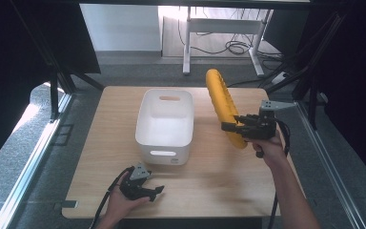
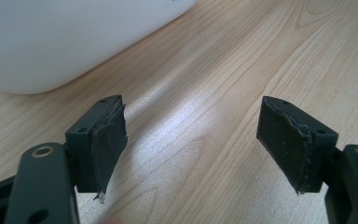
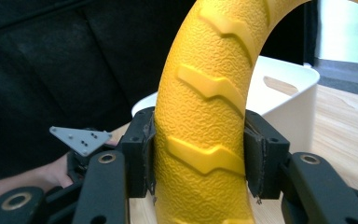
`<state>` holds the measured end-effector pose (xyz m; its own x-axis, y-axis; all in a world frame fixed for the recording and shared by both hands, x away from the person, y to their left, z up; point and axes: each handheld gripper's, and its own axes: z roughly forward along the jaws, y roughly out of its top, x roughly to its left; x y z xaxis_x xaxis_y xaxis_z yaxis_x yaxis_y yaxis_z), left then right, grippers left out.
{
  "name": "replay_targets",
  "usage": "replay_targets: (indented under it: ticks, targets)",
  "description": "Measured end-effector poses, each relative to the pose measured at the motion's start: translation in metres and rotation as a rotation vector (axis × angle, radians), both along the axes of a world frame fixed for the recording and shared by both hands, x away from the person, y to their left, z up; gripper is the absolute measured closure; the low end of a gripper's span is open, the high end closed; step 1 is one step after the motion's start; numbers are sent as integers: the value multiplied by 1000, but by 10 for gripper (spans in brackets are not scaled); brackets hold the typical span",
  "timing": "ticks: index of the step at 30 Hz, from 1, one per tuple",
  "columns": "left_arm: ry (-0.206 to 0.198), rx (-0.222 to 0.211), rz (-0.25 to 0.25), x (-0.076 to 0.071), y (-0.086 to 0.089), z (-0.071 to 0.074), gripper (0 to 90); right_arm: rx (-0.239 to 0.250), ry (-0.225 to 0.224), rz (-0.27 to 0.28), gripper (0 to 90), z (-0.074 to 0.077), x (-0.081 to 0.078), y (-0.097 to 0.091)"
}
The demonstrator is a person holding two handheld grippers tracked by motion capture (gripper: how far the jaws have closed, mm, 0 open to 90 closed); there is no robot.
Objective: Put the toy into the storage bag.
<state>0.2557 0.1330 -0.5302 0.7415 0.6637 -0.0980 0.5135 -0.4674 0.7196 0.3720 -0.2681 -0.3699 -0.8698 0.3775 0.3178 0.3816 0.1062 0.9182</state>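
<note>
yellow ring (image 1: pixel 223 105), ridged, pebbled, upright

In the right gripper view, the yellow ridged rubber ring (image 3: pixel 200 121) runs off the top and bottom edges, and it hides part of the white plastic bin (image 3: pixel 289 107).

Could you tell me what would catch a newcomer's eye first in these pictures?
The yellow ring with raised tread, clamped in the right tool and held up right of the white bin, stands out first. The bin sits mid-table, its inside bare. The left tool rests open near the table's front edge.
</note>
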Motion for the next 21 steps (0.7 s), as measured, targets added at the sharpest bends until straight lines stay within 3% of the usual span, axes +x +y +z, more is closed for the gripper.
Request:
replay_targets:
  ticks: [12, 21]
  targets:
    - [-1, -4, 5, 0, 0, 0, 241, 28, -54, 29, 517, 20, -9, 18]
    - [-1, -3, 5, 0, 1, 0, 241, 32, -65, 42, 517, 24, -7, 32]
